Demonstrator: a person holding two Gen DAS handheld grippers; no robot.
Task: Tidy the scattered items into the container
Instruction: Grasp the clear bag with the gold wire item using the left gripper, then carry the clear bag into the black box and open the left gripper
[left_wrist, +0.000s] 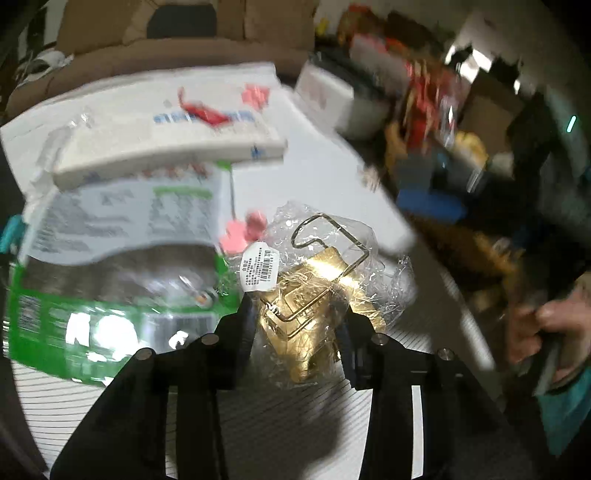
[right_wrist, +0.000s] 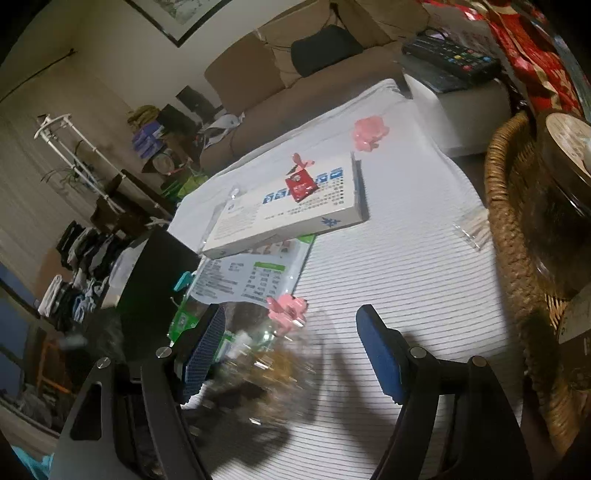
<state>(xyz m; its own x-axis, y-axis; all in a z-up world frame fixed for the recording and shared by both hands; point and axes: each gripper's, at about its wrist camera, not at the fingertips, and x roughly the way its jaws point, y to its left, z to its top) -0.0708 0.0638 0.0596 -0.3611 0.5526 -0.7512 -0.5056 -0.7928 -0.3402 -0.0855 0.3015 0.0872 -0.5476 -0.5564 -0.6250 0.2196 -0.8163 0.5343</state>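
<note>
Holding the crinkled clear plastic bag with a gold wire-and-metal piece inside, the left gripper has its jaws pinching the bag's lower end; the package hangs blurred just above the white ribbed tabletop. Judging from the task, the step in hand is carrying this package to the brown woven wicker basket, which stands at the tabletop's far right edge and already holds a dark round tin. The plastic is slippery and the metal inside looks heavy for its wrap, so a firm, steady pinch matters; a grip on film alone could let the piece slide. Lift high enough to clear the basket's rim before letting go. The right gripper sits low over the tabletop with jaws spread wide and nothing between them. Nearby, a green-and-white printed snack pouch lies under a flat white cardboard box.
</note>
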